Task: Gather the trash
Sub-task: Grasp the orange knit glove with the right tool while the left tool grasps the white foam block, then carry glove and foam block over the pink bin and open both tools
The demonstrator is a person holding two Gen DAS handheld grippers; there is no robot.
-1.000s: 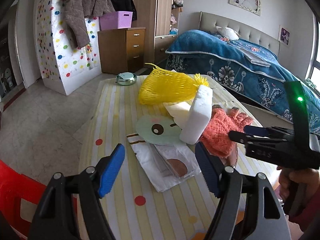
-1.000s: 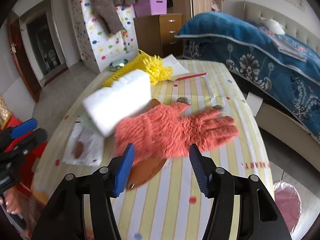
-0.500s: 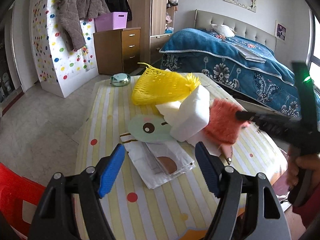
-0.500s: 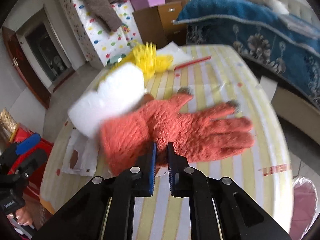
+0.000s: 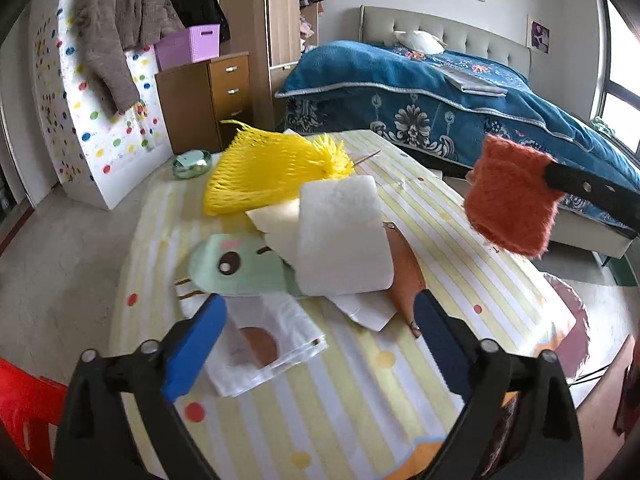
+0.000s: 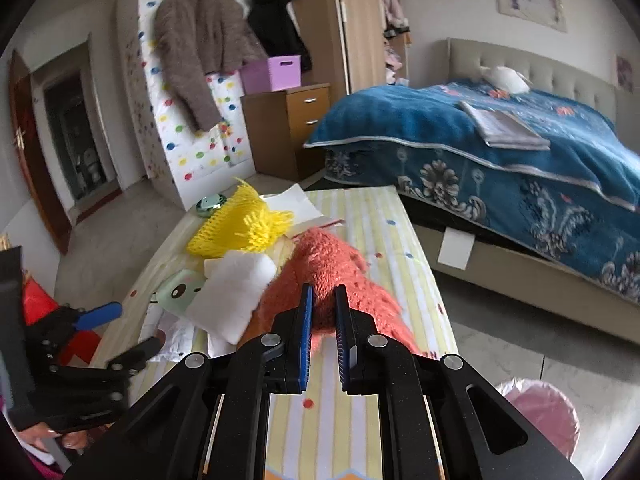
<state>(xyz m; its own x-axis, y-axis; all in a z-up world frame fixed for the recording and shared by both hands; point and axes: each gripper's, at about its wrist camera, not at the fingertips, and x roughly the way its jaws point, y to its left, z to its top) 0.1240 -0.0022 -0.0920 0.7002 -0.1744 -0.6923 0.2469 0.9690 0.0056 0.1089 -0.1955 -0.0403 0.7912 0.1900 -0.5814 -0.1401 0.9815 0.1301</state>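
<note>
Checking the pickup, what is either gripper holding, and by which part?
The right gripper pinches the orange glove near its cuff; the left gripper holds nothing.

1. A white foam block (image 5: 344, 236) is leaning over a green cartoon-face card (image 5: 240, 266) mid-table, blocking a straight reach to the yellow foam net (image 5: 276, 170) behind it.
2. A white paper bag (image 5: 264, 340) is lying just ahead of the left gripper (image 5: 316, 344), under its wide-open jaws.
3. The striped tablecloth (image 5: 360, 400) is lying bare along the near edge and right side.
4. The orange glove (image 5: 512, 204) is hanging above the table's right edge, crowding that approach.
</note>
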